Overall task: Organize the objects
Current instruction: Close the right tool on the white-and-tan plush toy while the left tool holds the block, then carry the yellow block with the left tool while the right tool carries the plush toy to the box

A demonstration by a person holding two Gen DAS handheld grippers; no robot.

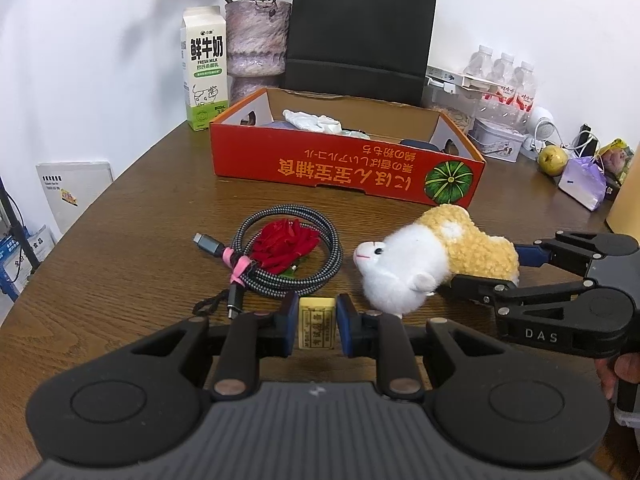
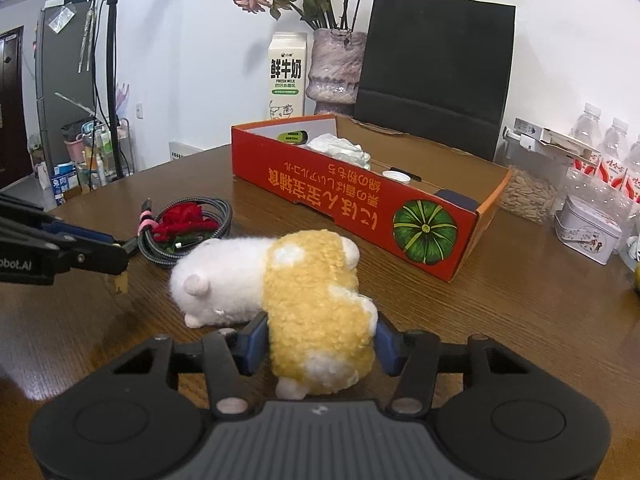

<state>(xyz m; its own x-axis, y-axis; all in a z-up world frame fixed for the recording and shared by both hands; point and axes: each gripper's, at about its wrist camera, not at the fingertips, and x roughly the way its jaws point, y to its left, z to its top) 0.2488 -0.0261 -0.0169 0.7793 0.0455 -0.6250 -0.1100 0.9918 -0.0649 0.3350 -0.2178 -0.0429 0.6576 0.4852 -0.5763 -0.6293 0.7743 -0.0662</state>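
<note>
Box (image 1: 344, 168), open, stands at the table's (image 1: 120, 280) far side. From left: the cable (image 1: 288, 256) coil lies loose; the left gripper (image 1: 317, 322) is clamped on an eraser (image 1: 317, 326); the right gripper (image 2: 320, 344) squeezes the plush (image 2: 280, 280). Pickup looks done; next, lift both and carry them over the box's rim.

Plush toy (image 1: 432, 256) on table (image 1: 120, 280), right of coiled cable (image 1: 288, 256); fabric rose (image 1: 286, 250) inside coil. Cardboard box (image 1: 344, 164) behind; milk carton (image 1: 205, 68) behind box, left.
</note>
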